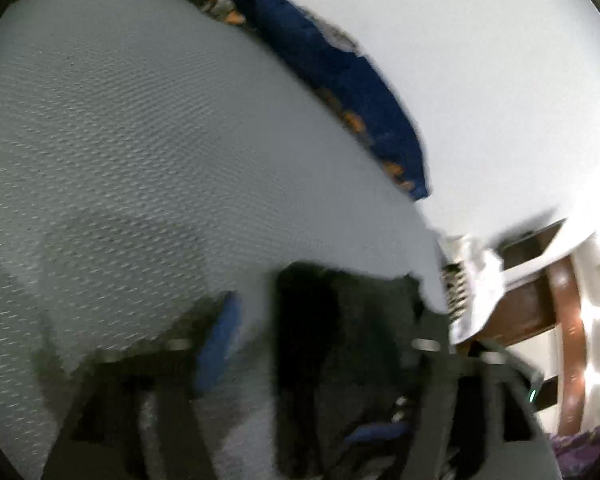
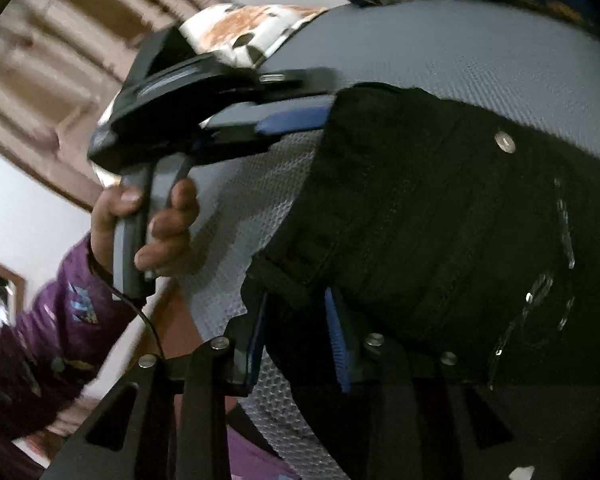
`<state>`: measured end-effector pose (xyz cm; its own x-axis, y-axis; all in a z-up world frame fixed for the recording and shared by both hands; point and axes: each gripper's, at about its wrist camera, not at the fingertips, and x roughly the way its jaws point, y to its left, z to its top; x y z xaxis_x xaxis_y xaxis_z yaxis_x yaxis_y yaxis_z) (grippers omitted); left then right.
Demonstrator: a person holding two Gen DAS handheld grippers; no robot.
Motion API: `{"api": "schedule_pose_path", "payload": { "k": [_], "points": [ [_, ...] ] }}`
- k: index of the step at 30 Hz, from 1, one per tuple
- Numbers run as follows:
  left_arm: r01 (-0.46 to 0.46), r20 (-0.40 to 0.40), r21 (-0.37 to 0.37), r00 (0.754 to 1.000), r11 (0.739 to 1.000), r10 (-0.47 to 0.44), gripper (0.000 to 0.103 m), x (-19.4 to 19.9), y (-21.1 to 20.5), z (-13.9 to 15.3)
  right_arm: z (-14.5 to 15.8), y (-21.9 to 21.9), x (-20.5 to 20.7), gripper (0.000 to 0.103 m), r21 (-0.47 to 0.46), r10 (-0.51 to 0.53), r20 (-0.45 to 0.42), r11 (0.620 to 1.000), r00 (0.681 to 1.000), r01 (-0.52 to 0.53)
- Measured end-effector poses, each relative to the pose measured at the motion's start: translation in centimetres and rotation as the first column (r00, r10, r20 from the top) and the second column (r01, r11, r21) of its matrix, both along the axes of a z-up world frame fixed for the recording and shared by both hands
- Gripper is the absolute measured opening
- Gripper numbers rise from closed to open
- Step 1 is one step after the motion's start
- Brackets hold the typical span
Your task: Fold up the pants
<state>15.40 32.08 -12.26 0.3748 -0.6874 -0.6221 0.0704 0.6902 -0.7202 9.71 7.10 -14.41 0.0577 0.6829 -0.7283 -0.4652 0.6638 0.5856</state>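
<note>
The black pants lie on a grey textured bed cover, waistband with a metal button toward me. My right gripper has the waistband corner between its blue-padded jaws; whether it grips it I cannot tell. My left gripper, seen in the right wrist view with the hand on its handle, reaches the far waistband corner. In the blurred left wrist view the left gripper has its jaws apart, with black pants fabric between them.
A dark blue patterned cloth lies along the far edge of the grey cover, against a white wall. Brown wooden furniture stands at the right. A white and orange patterned cloth lies behind the left gripper.
</note>
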Motion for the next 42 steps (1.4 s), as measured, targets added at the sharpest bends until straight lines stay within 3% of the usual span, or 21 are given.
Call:
{"api": "schedule_pose_path", "payload": {
  "k": [1, 4, 7, 10, 11, 14, 15, 17, 19, 21, 22, 23, 26, 29, 31, 33, 35, 39, 42],
  "points": [
    [0.023, -0.006, 0.028, 1.0, 0.999, -0.023, 0.075, -0.1, -0.1, 0.0, -0.4, -0.6, 0.3, 0.017, 0.016, -0.034, -0.027, 0.999, 0.999, 0.034],
    [0.109, 0.0, 0.086, 0.994, 0.99, -0.109, 0.08, -0.5, -1.3, 0.3, -1.7, -1.9, 1.0, 0.011, 0.105, -0.084, -0.132, 0.99, 0.988, 0.098],
    [0.202, -0.027, 0.176, 0.979, 0.964, -0.2, 0.084, -0.2, -2.8, 1.0, -1.7, -1.8, 0.7, 0.011, 0.1, -0.084, -0.116, 0.99, 0.99, 0.096],
    [0.282, -0.07, 0.161, 0.959, 0.946, -0.274, 0.089, 0.2, -3.7, 0.9, -1.7, -1.8, 0.6, 0.011, 0.105, -0.085, -0.112, 0.99, 0.99, 0.097],
    [0.316, -0.057, 0.168, 0.949, 0.934, -0.311, 0.096, 0.1, -4.3, 1.0, -1.7, -1.9, 0.6, 0.011, 0.112, -0.087, -0.114, 0.989, 0.99, 0.1],
    [0.484, -0.077, 0.183, 0.875, 0.856, -0.478, 0.096, 0.2, -7.6, 1.0, -1.9, -1.8, 0.4, 0.011, 0.128, -0.097, -0.116, 0.985, 0.989, 0.112],
    [0.504, -0.081, 0.146, 0.863, 0.851, -0.498, 0.096, 0.6, -8.6, 0.8, -1.9, -1.7, 0.5, 0.011, 0.13, -0.098, -0.116, 0.985, 0.988, 0.113],
    [0.498, -0.06, 0.098, 0.867, 0.861, -0.495, 0.096, 1.5, -9.6, 0.8, -1.9, -1.8, 0.3, 0.011, 0.135, -0.098, -0.117, 0.984, 0.988, 0.113],
    [0.456, -0.044, -0.058, 0.887, 0.888, -0.459, 0.096, 2.5, -9.2, 0.0, -2.0, -1.8, 0.3, 0.011, 0.139, -0.098, -0.125, 0.984, 0.987, 0.115],
    [0.409, -0.024, -0.152, 0.909, 0.9, -0.417, 0.095, 2.8, -8.4, -0.4, -2.1, -1.8, 0.2, 0.011, 0.147, -0.096, -0.13, 0.982, 0.987, 0.115],
    [0.408, -0.012, -0.12, 0.911, 0.905, -0.412, 0.087, 2.5, -8.6, -0.3, -2.2, -1.8, 0.2, 0.011, 0.151, -0.097, -0.136, 0.982, 0.986, 0.117],
    [0.41, -0.01, -0.082, 0.911, 0.908, -0.412, 0.069, 2.1, -9.0, -0.4, -2.2, -1.8, 0.2, 0.011, 0.154, -0.097, -0.139, 0.981, 0.986, 0.118],
    [0.359, -0.002, -0.007, 0.933, 0.933, -0.359, 0.042, 1.1, -9.0, -0.4, -2.3, -1.9, 0.4, 0.011, 0.169, -0.097, -0.153, 0.978, 0.983, 0.122],
    [0.3, 0.022, 0.016, 0.954, 0.954, -0.3, 0.037, -0.1, -9.0, 0.5, -2.1, -2.2, 0.6, 0.013, 0.204, -0.101, -0.173, 0.97, 0.98, 0.135],
    [0.281, 0.038, 0.067, 0.958, 0.957, -0.284, 0.036, -0.9, -9.7, 2.0, -1.1, -3.2, 0.3, 0.021, 0.243, -0.127, -0.165, 0.956, 0.978, 0.165],
    [0.263, 0.002, 0.068, 0.965, 0.962, -0.264, 0.034, -1.4, -10.4, 3.2, 0.8, -4.7, -0.4, 0.039, 0.276, -0.152, -0.107, 0.945, 0.982, 0.177],
    [0.248, -0.029, 0.068, 0.969, 0.966, -0.247, 0.027, -1.5, -12.1, 4.2, 2.6, -6.6, -1.6, 0.047, 0.278, -0.174, -0.049, 0.943, 0.984, 0.181],
    [0.236, -0.08, 0.076, 0.97, 0.969, -0.23, 0.025, -2.4, -15.3, 7.4, 4.8, -11.0, -3.9, 0.057, 0.287, -0.239, 0.011, 0.931, 0.971, 0.226],
    [0.266, -0.069, 0.097, 0.963, 0.959, -0.26, 0.023, -3.6, -18.8, 10.3, 5.6, -14.8, -5.3, 0.067, 0.326, -0.305, 0.017, 0.902, 0.952, 0.283]
  ]
}}
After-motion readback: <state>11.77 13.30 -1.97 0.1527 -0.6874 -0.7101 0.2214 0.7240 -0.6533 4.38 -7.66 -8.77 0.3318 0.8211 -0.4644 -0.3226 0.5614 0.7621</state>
